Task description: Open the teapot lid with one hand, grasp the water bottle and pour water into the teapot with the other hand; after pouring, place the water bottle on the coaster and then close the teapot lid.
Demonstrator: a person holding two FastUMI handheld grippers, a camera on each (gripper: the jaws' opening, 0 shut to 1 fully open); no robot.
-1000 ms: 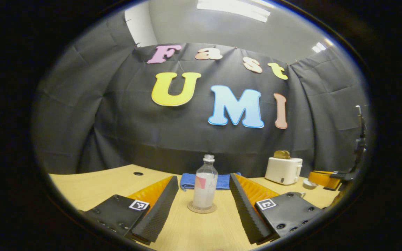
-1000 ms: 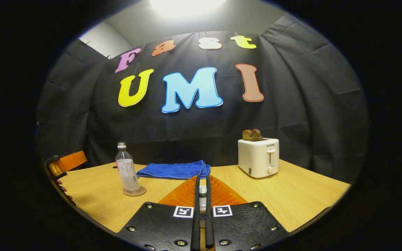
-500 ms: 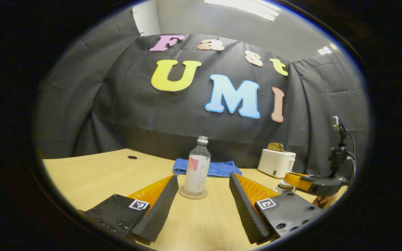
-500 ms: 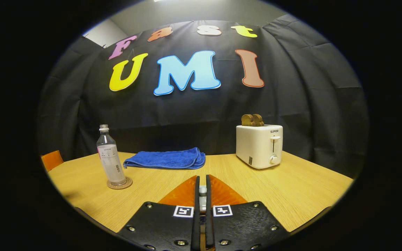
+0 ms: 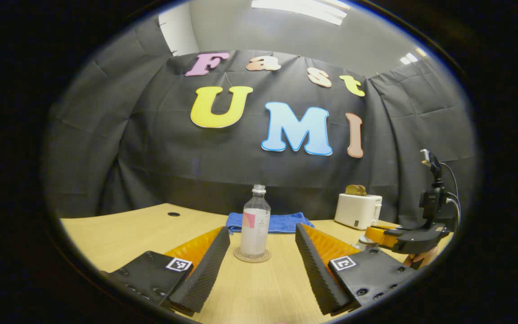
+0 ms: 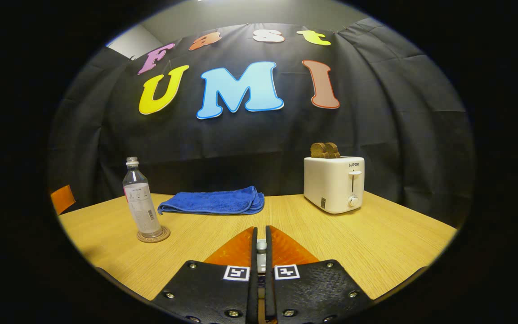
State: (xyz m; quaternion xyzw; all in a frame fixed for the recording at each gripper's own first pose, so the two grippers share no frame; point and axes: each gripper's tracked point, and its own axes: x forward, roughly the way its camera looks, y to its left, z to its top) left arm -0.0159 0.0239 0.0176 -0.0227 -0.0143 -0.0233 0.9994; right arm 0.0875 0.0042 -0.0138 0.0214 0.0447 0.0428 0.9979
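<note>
A clear water bottle [image 5: 255,229] stands upright on a round cork coaster [image 5: 252,257] on the wooden table. My left gripper [image 5: 262,228] is open, its fingers on either side of the bottle's line but short of it, touching nothing. In the right gripper view the bottle [image 6: 141,211] and coaster [image 6: 153,236] stand at the left. My right gripper [image 6: 260,229] is shut on a small pale knob [image 6: 261,246], the teapot lid's. The left gripper view shows that gripper [image 5: 378,235] low over the pale teapot [image 5: 366,243] at the right, held by a hand [image 5: 416,258].
A folded blue towel [image 6: 214,202] lies at the back of the table [image 6: 376,243]. A white toaster [image 6: 334,183] with two slices of toast stands at the back right. A small hole [image 5: 173,214] is in the tabletop at the far left.
My left gripper has drawn back from the bottle, which now stands farther ahead on its coaster. My right gripper has come down with the lid toward the teapot.
</note>
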